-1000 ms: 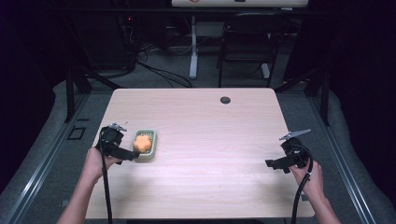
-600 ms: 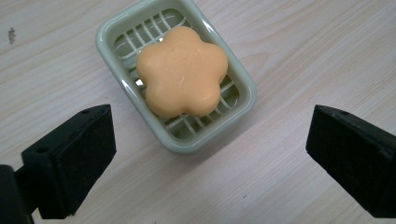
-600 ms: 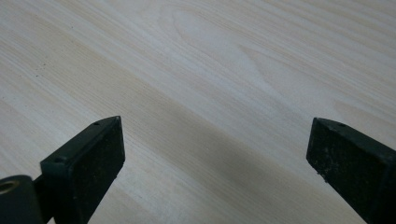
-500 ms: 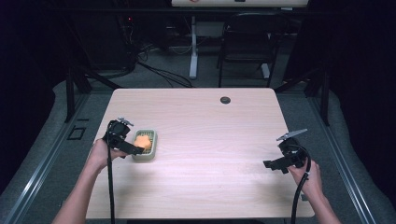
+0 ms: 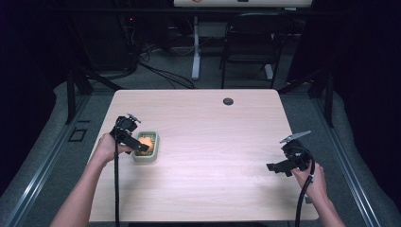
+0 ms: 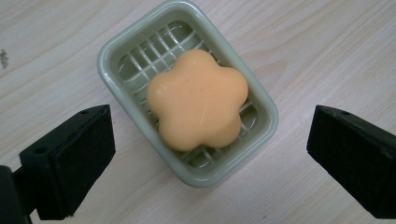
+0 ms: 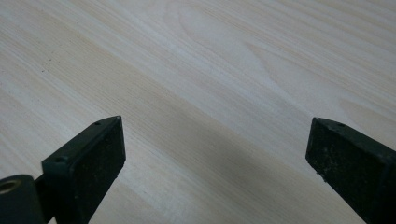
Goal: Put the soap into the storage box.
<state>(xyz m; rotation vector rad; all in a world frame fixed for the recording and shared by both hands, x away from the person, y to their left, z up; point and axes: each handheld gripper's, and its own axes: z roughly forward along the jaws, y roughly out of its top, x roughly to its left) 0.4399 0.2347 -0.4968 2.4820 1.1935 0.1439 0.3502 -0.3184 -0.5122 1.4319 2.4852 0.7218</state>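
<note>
A pale green soap dish (image 5: pixel 145 160) (image 6: pixel 116 51) sits on the left part of the table and holds an orange flower-shaped soap (image 5: pixel 146 142) (image 6: pixel 198 100). My left gripper (image 5: pixel 142 145) (image 6: pixel 210 158) hovers over the dish, pointing down at it. Its jaws have just been opening and now stand wide, one on each side of the dish, touching neither the dish nor the soap. My right gripper (image 5: pixel 273 167) (image 7: pixel 215 163) is open near the table's right edge, with bare wood between its jaws.
The light wooden table (image 5: pixel 213 142) has a round black grommet (image 5: pixel 228 101) near its far edge. Behind the table stand a chair (image 5: pixel 250 42) and cables on the dark floor. Both forearms come in from the near edge.
My left hand has moved away from the person and a little to the right, over the dish. The soap, the dish and the right gripper have stayed where they were.
</note>
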